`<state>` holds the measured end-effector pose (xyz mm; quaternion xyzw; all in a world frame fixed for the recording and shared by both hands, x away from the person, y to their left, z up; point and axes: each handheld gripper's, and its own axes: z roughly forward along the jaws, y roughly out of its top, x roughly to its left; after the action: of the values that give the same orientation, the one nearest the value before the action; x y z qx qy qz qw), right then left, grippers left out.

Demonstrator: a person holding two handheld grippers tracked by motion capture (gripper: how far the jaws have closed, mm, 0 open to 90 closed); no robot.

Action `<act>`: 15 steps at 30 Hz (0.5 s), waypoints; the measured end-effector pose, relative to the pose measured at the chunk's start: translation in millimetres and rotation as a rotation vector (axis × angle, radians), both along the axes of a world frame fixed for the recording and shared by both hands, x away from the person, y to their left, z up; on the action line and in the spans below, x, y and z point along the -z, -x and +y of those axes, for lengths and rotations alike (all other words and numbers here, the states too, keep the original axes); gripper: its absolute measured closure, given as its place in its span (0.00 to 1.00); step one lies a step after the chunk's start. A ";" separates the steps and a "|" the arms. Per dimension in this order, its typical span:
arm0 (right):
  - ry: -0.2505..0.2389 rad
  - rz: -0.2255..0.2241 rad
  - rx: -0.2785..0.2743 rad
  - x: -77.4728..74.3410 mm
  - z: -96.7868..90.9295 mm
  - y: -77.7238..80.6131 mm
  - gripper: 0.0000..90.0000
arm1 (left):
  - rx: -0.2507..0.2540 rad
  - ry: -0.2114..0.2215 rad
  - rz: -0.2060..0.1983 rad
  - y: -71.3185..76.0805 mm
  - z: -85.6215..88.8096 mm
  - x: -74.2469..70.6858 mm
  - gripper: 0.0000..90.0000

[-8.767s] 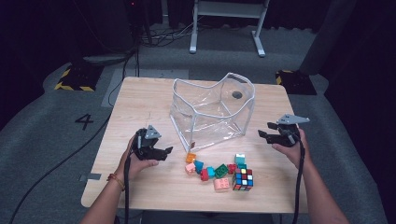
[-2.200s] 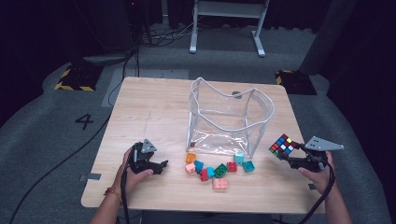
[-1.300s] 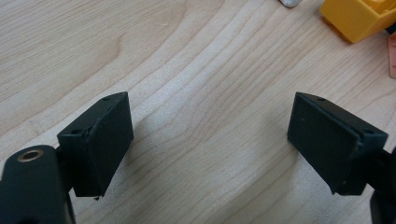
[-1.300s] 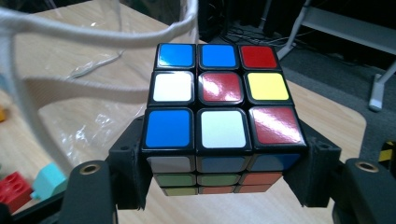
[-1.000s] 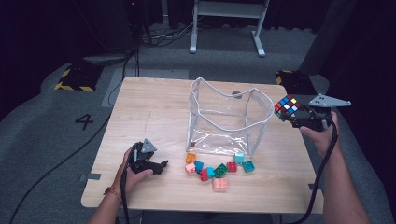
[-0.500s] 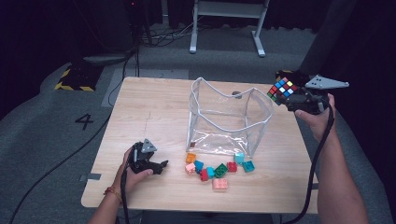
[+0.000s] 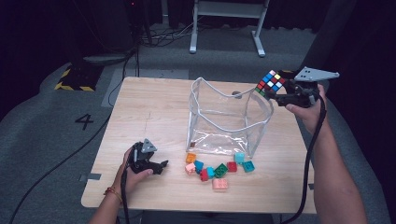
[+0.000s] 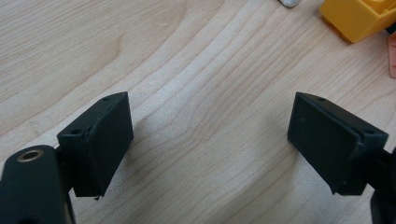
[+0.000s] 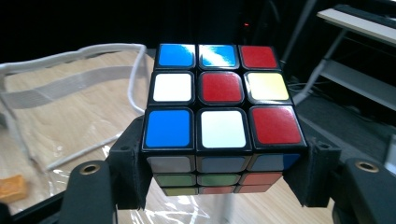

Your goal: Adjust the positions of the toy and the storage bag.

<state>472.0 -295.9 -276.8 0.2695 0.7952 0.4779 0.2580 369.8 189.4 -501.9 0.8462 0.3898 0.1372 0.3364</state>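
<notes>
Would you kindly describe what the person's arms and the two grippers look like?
Both forearms are bare, without sleeves; the left wrist wears a red and yellow bracelet. The left gripper and right gripper are black, each topped by a grey three-cornered plate and trailing a black cable. Their jaws are flat, matte black blocks with small screw holes.

A light wooden table [image 7: 154,107] carries a clear bag [image 7: 229,119] and perhaps nine coloured blocks [image 7: 217,169].

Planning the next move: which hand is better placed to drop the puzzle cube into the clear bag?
Right. The right tool already grips the puzzle cube, held beside the clear bag's open rim. The left tool rests open on the table, holding nothing, off to the bag's near left.
</notes>
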 end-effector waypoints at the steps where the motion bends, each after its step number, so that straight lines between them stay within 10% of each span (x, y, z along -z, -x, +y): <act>1: 0.001 0.008 -0.008 0.6 4.0 -0.1 0.38 | -0.002 0.000 0.000 0.1 -0.1 0.1 0.16; 15: 0.022 0.059 -0.190 13.3 51.4 -3.8 0.38 | 0.002 0.001 -0.001 -0.2 0.0 0.1 0.16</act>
<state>475.8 -244.5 -290.1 0.2038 0.8296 0.4836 0.1908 370.1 189.3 -502.0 0.8462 0.3890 0.1370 0.3374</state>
